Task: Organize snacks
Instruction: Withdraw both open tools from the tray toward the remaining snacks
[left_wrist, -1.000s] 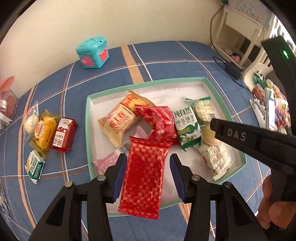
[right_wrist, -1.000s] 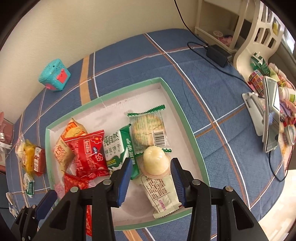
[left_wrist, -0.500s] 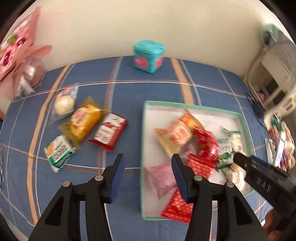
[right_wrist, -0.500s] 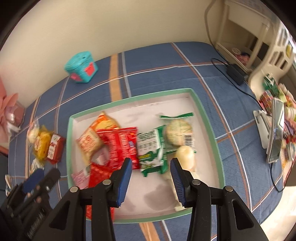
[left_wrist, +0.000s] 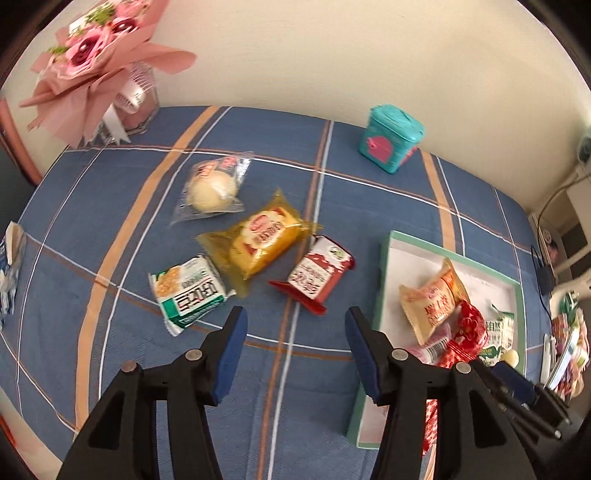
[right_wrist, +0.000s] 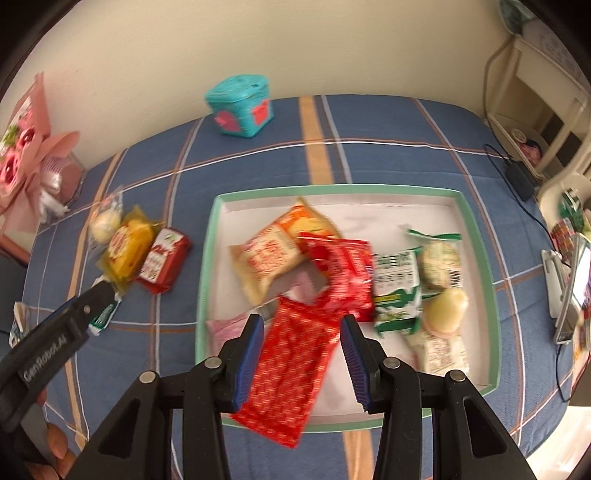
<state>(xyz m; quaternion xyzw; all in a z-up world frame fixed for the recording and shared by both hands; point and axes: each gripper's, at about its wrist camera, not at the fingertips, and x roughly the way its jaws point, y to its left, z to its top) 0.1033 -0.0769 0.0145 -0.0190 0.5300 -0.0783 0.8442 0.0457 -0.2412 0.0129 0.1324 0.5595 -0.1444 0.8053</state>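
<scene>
A green-rimmed white tray (right_wrist: 480, 236) holds several snack packs, among them a long red pack (right_wrist: 291, 365) lying over its near rim. My right gripper (right_wrist: 302, 341) is open above that pack. My left gripper (left_wrist: 293, 336) is open and empty over the blue cloth, just short of a small red pack (left_wrist: 316, 275). A yellow pack (left_wrist: 260, 238), a green-white pack (left_wrist: 190, 291) and a clear-wrapped bun (left_wrist: 212, 190) lie loose beside it, left of the tray (left_wrist: 384, 280).
A teal tin (right_wrist: 240, 105) stands at the table's back. A pink flower bouquet (left_wrist: 92, 51) stands at the back left. A blue-white packet (left_wrist: 9, 273) lies at the left edge. A phone on a stand (right_wrist: 570, 291) and shelves sit at the right.
My left gripper has let go of the long red pack at the tray and swung left to the loose snacks. My right gripper has moved left from the jelly cup to over the long red pack.
</scene>
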